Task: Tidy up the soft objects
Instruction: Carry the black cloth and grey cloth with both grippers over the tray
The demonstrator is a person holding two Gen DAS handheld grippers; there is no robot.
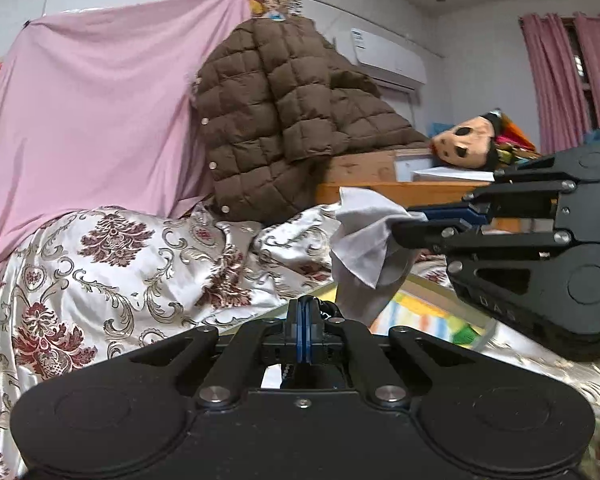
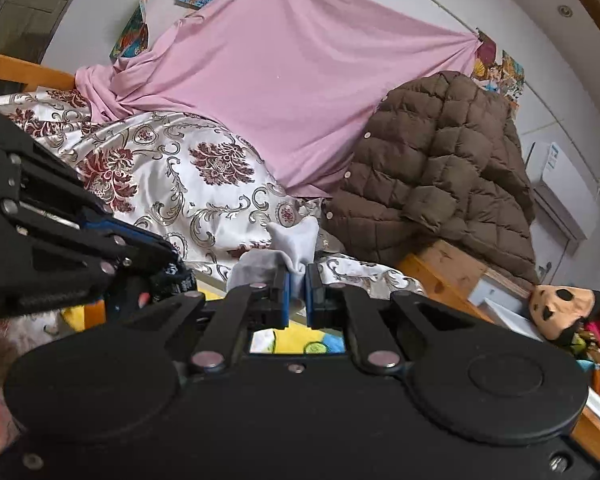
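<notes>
The sock [image 1: 360, 240] is held up in the air, just above the bed cover [image 1: 99, 272], and in front of the brown coat [image 1: 283, 120]. It is white and floppy. One end is pinched by the right claw [image 1: 410, 224], whose blue pads are pressed on the cloth. In the right view the sock is seen squeezed between those pads, with a bit poking up above them.

The left claw [image 1: 304, 320] is pressed together too. Something dark is seen at its tip in both views, but what it is cannot be told. It may be a second sock.

Only a small bit of the sock is caught by the right claw. If the sock is swung fast, it could be shaken loose and dropped on the bed cover. If it is dragged low, it could be snagged on the folds of the cover. The two claws are close to each other, so they could be bumped together. The loose end could be caught on the left claw and pulled out of the grip.
</notes>
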